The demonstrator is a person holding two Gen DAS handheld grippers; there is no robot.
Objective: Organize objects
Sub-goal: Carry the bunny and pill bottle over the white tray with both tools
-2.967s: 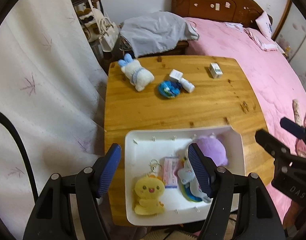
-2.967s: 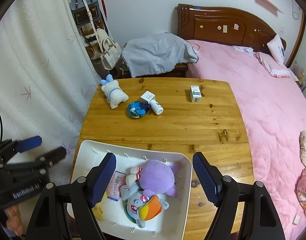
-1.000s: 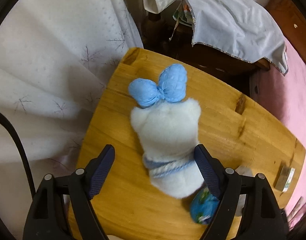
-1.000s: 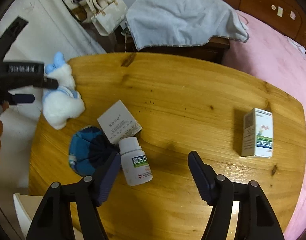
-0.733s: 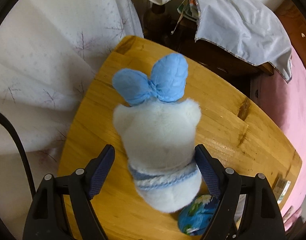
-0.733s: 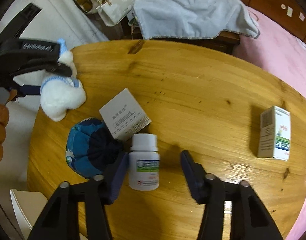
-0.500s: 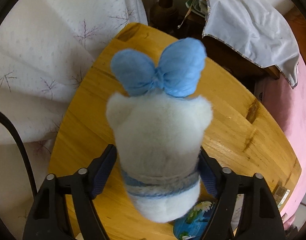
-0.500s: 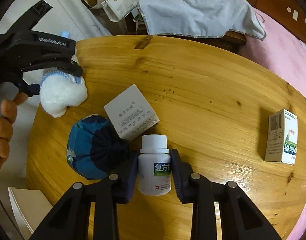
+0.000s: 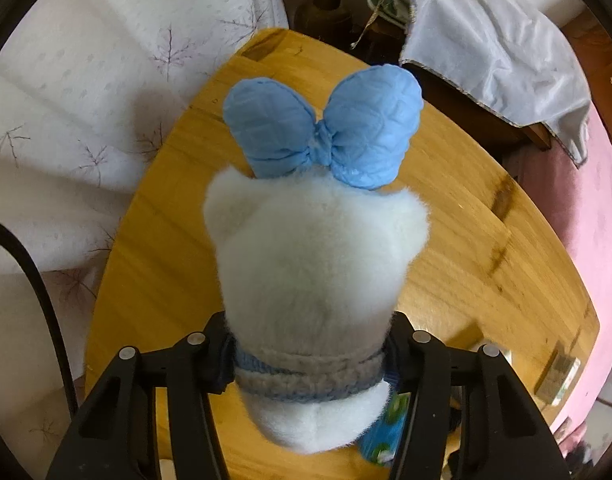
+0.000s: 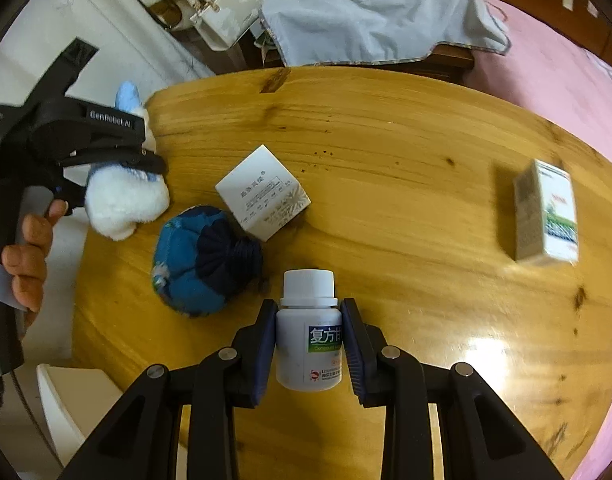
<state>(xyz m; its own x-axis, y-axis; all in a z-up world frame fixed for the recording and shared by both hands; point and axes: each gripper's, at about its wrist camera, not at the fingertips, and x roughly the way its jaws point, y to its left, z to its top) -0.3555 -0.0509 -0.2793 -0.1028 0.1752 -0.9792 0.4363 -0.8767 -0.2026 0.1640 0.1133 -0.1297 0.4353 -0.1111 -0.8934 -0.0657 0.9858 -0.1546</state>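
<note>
On glossy wood, left tongs [image 9: 307, 354] squeeze the fluffy plush [image 9: 313, 280]; right tongs [image 10: 307, 344] clench the smooth cylindrical bottle [image 10: 309, 334].

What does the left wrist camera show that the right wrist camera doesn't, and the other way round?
Only the left wrist view shows the plush's whole blue bow.

Only the right wrist view shows the right gripper shut on the white medicine bottle, the square white box and a hand.

Both show the white plush toy clamped in the left gripper, and the wooden table.
</note>
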